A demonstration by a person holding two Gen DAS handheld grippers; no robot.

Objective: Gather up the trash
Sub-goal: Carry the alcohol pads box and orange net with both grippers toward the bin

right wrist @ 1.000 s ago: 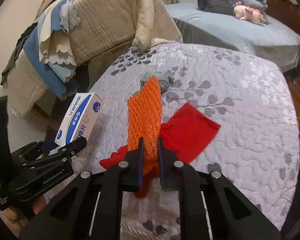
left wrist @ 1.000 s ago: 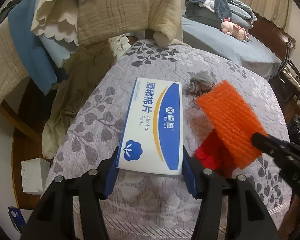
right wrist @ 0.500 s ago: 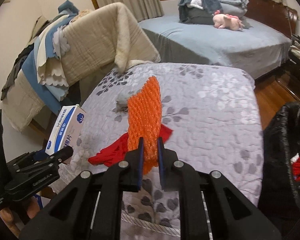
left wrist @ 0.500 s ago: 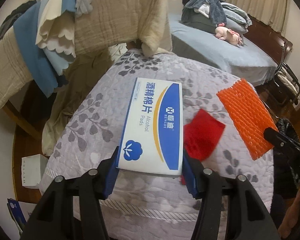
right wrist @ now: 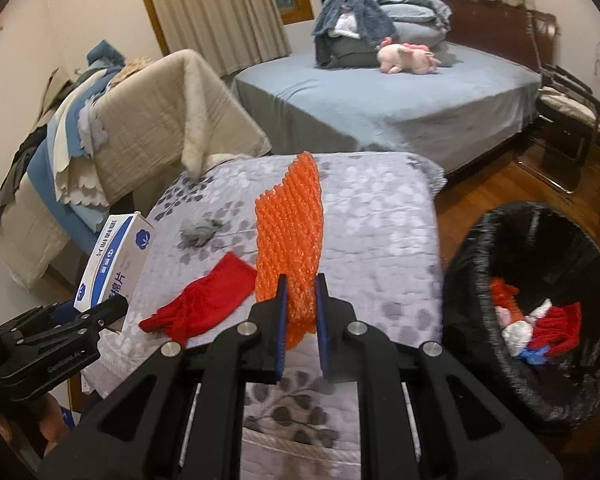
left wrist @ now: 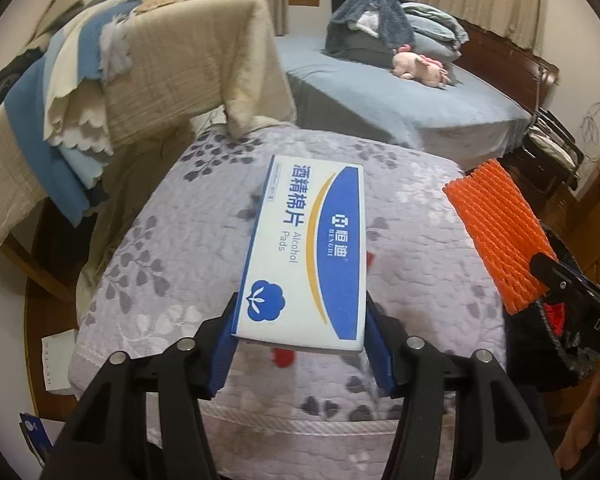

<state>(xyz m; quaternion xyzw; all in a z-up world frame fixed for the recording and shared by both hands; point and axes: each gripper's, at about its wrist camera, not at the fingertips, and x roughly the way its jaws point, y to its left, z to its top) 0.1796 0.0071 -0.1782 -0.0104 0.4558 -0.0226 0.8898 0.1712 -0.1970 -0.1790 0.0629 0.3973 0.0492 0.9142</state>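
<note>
Ribbed orange foam netting (right wrist: 290, 236), clamped

Open wooden floor (right wrist: 496, 184) between the black trash basket (right wrist: 480, 240) and the blue bed (right wrist: 380, 96). Blocked left of the basket by the quilted counter (right wrist: 380, 216); beyond that, by a blanket-draped chair (right wrist: 148, 120). Red cloth (right wrist: 204, 300) and grey wad (right wrist: 196, 230) lying on the counter.

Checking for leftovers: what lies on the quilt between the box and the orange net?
In the right wrist view, a red cloth and a grey wad lie between box and net.
</note>
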